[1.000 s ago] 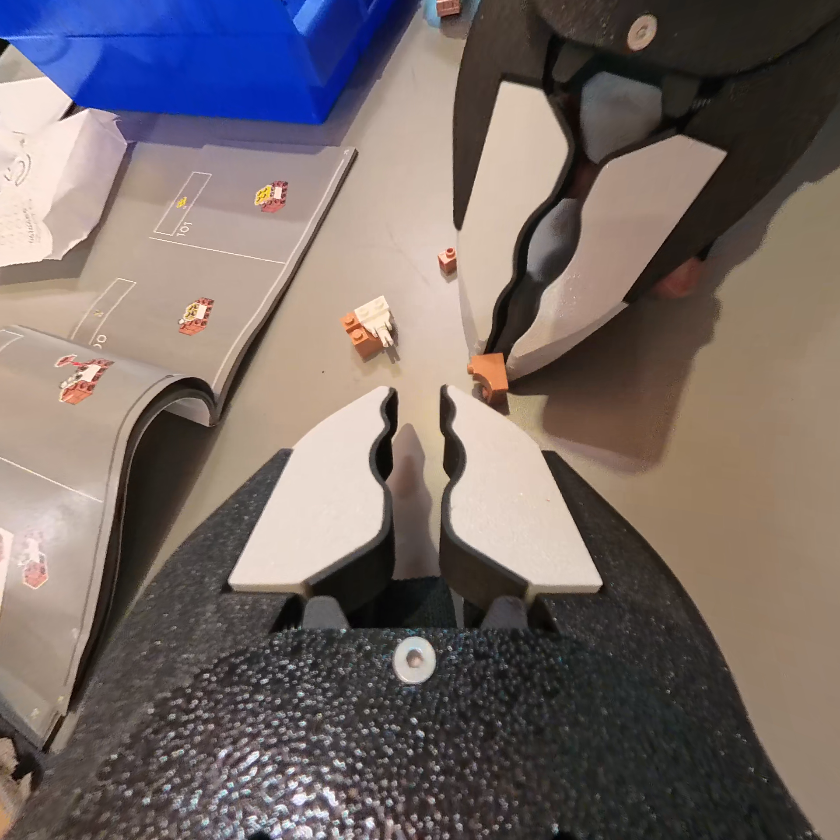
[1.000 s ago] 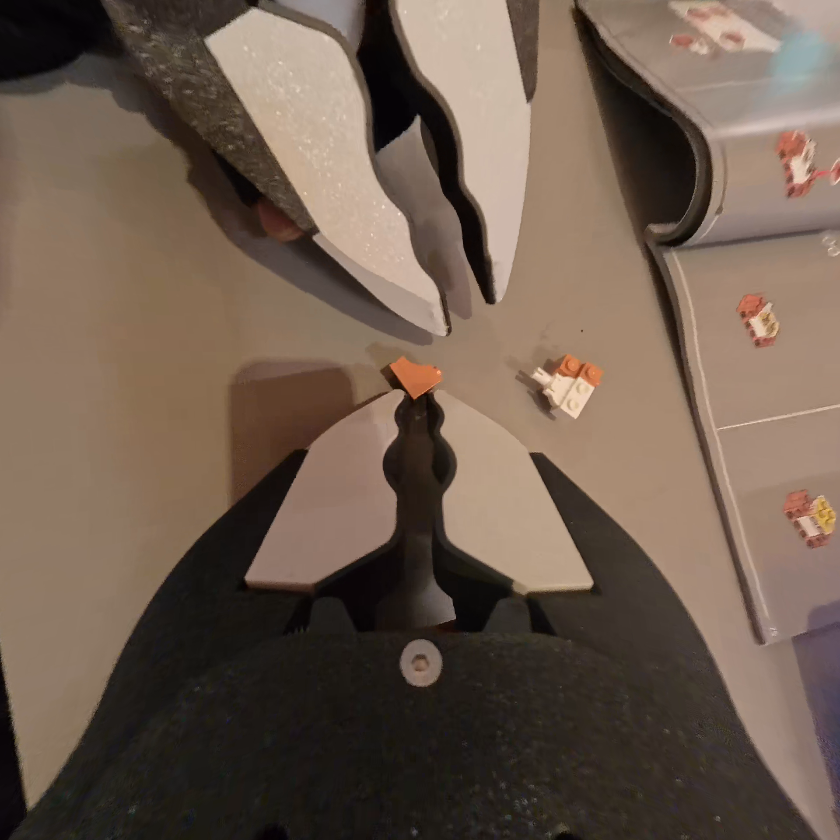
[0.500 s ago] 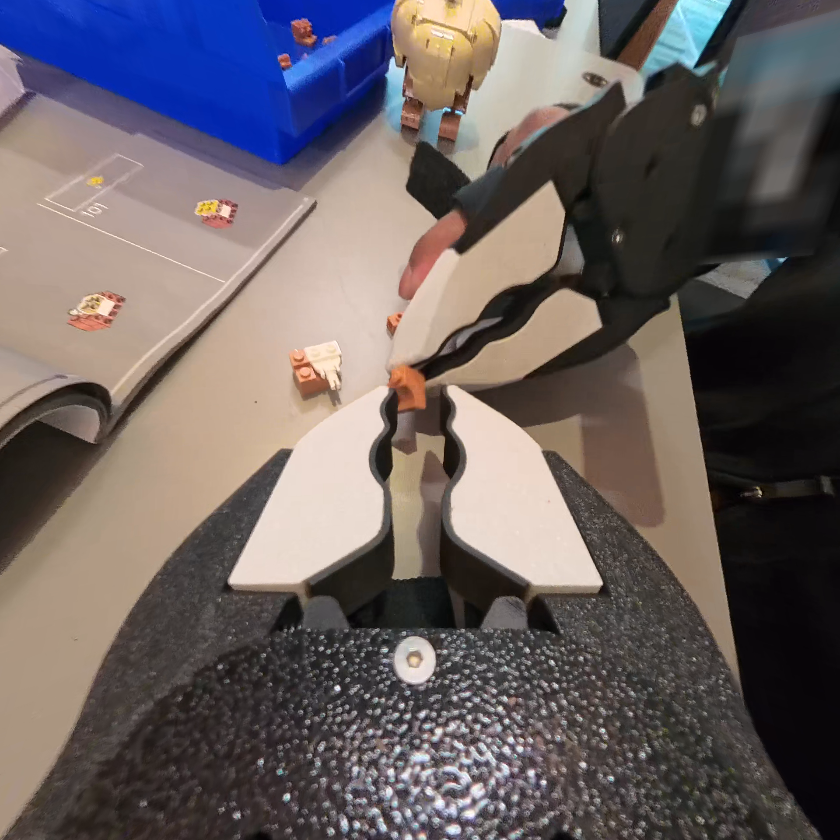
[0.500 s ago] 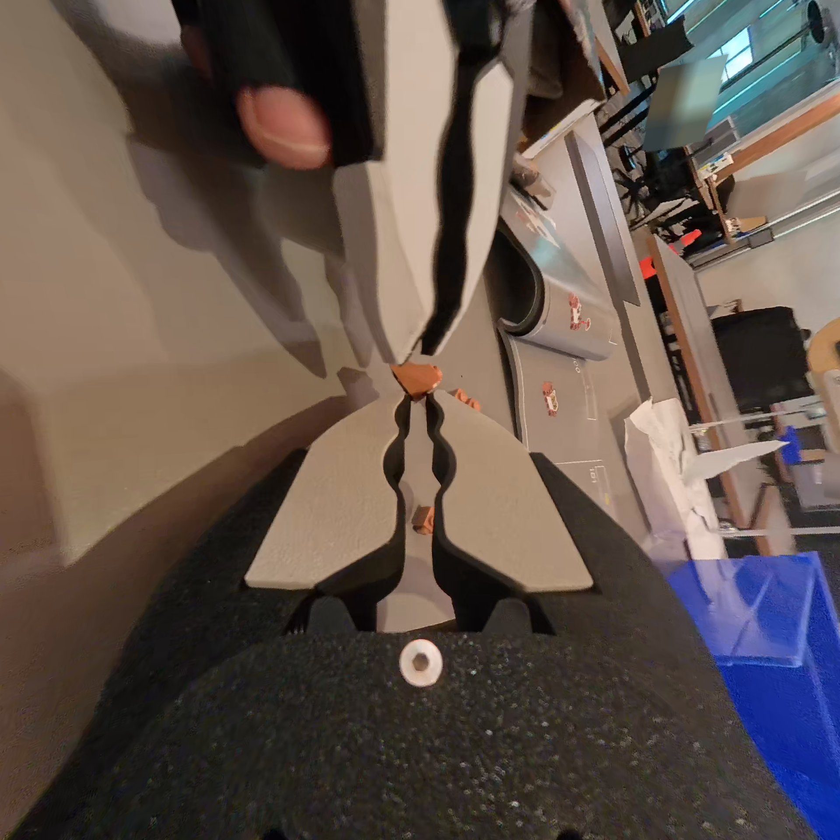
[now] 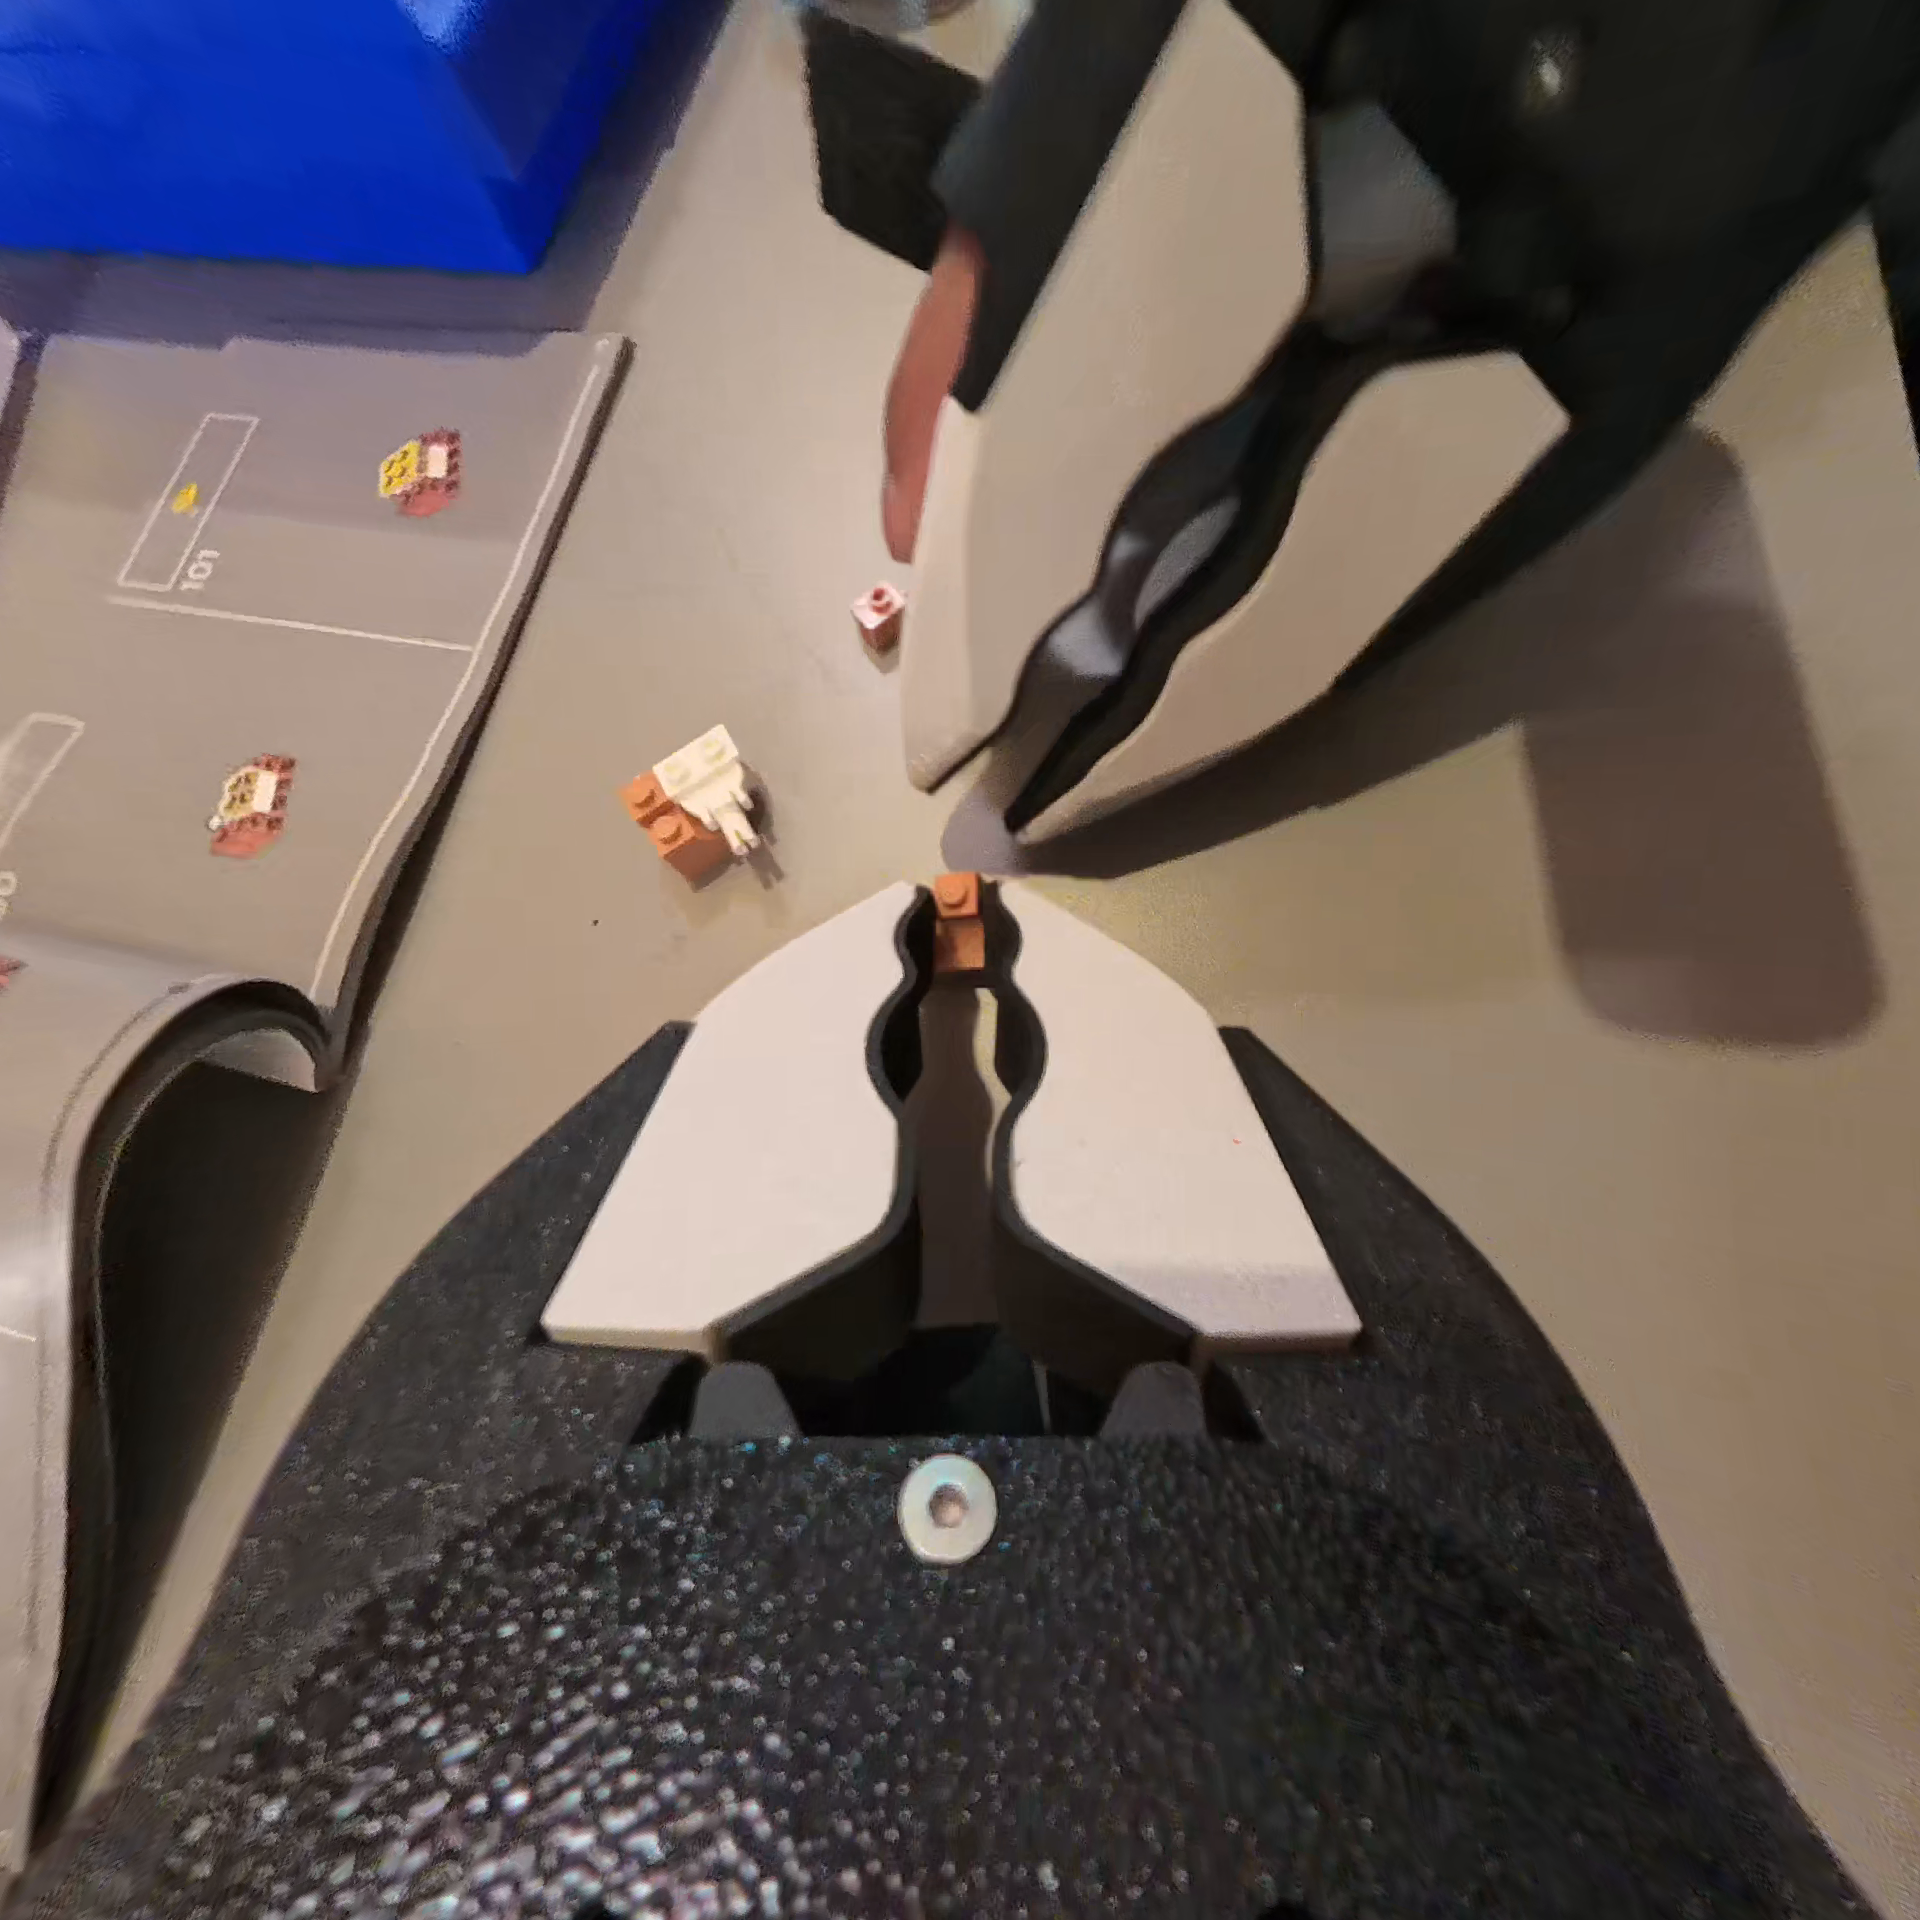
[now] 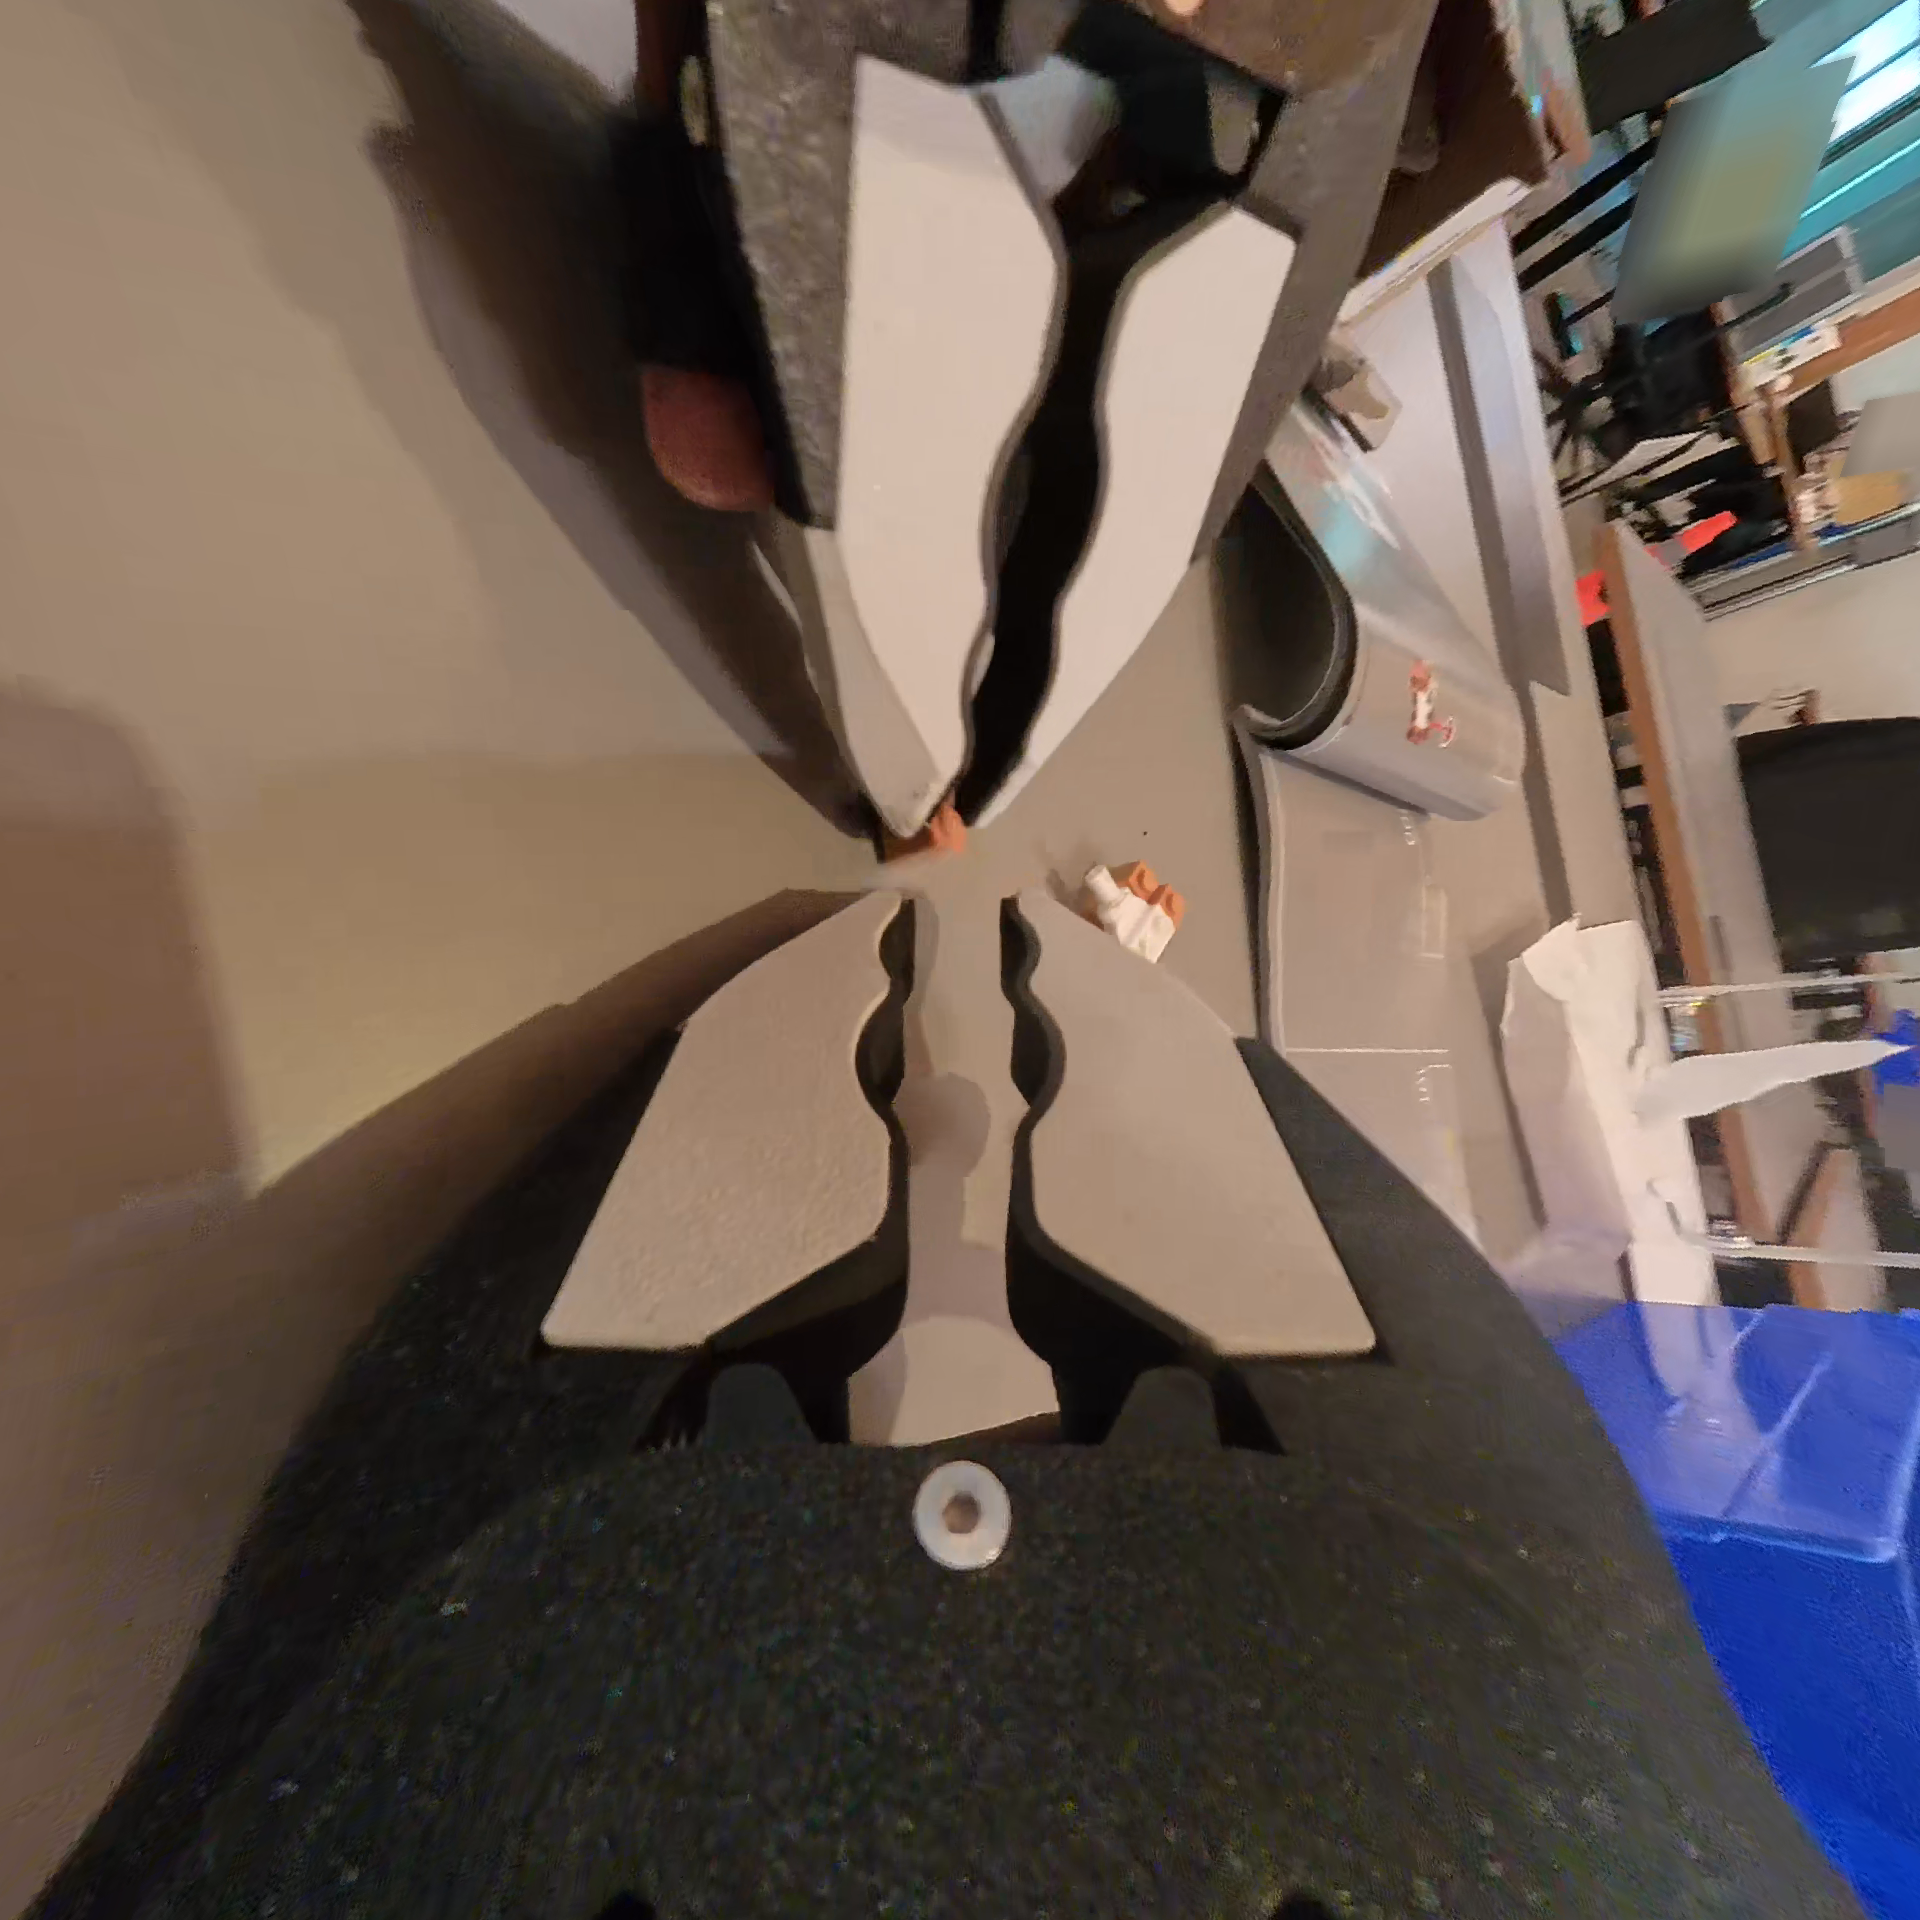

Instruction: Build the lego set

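Note:
My left gripper (image 5: pixel 958 896) is shut on a small orange-brown brick (image 5: pixel 958 928), pinched at the very fingertips just above the grey table (image 5: pixel 1351 1039). The right wrist view shows the same brick (image 6: pixel 935 834) between the left gripper's (image 6: pixel 940 816) tips. My right gripper (image 6: pixel 958 909) is open and empty, its tips facing the brick from a short way off. It also shows in the left wrist view (image 5: pixel 982 805), tips parted and holding nothing.
A small brown-and-white brick assembly (image 5: pixel 691 805) lies left of the tips, also in the right wrist view (image 6: pixel 1132 909). A single small brick (image 5: pixel 880 615) lies farther back. An open instruction booklet (image 5: pixel 312 582) and a blue bin (image 5: pixel 312 125) stand at the left. Crumpled white paper (image 6: pixel 1590 1039) lies near the bin. Less than 4 cm separates the two grippers' tips.
The right gripper held the brick and brought it between the left fingers. The left fingers closed on it, and the right gripper opened and let go.

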`<act>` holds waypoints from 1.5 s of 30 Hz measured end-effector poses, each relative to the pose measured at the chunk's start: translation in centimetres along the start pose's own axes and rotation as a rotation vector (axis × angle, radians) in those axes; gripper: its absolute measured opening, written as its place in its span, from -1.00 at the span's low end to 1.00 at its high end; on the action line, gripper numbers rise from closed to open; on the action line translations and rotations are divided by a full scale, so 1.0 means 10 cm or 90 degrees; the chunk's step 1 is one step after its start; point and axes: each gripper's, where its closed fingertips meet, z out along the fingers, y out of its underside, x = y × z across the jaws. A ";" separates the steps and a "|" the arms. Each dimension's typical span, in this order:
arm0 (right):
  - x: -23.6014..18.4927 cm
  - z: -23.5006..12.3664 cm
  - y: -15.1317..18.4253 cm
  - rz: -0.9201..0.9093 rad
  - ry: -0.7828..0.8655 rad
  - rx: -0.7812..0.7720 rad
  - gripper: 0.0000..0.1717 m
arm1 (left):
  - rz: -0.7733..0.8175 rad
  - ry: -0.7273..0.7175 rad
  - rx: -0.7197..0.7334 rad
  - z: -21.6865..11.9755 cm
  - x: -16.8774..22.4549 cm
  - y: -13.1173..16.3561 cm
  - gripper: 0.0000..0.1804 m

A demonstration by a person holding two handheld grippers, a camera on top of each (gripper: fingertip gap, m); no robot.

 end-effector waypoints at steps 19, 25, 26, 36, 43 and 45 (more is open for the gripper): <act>0.25 -0.38 0.47 0.131 -0.052 -0.004 -0.79 | 0.024 -0.014 -0.022 -0.03 -0.09 0.09 -0.86; 0.27 -0.40 0.62 0.202 -0.096 -0.011 -0.79 | 0.018 -0.022 -0.024 -0.08 -0.15 0.14 -0.85; 0.27 -0.37 0.63 0.211 -0.106 -0.015 -0.79 | 0.009 -0.015 -0.021 -0.09 -0.14 0.13 -0.84; 0.20 -0.20 0.58 0.188 -0.147 -0.035 -0.79 | -0.107 -0.009 -0.079 -0.06 -0.07 0.14 -0.87; 0.16 -0.17 0.55 0.178 -0.169 -0.037 -0.77 | -0.093 0.008 -0.092 0.01 -0.08 0.11 -0.87; 0.15 -0.17 0.55 0.176 -0.179 -0.033 -0.76 | -0.068 0.013 -0.095 0.04 -0.10 0.10 -0.85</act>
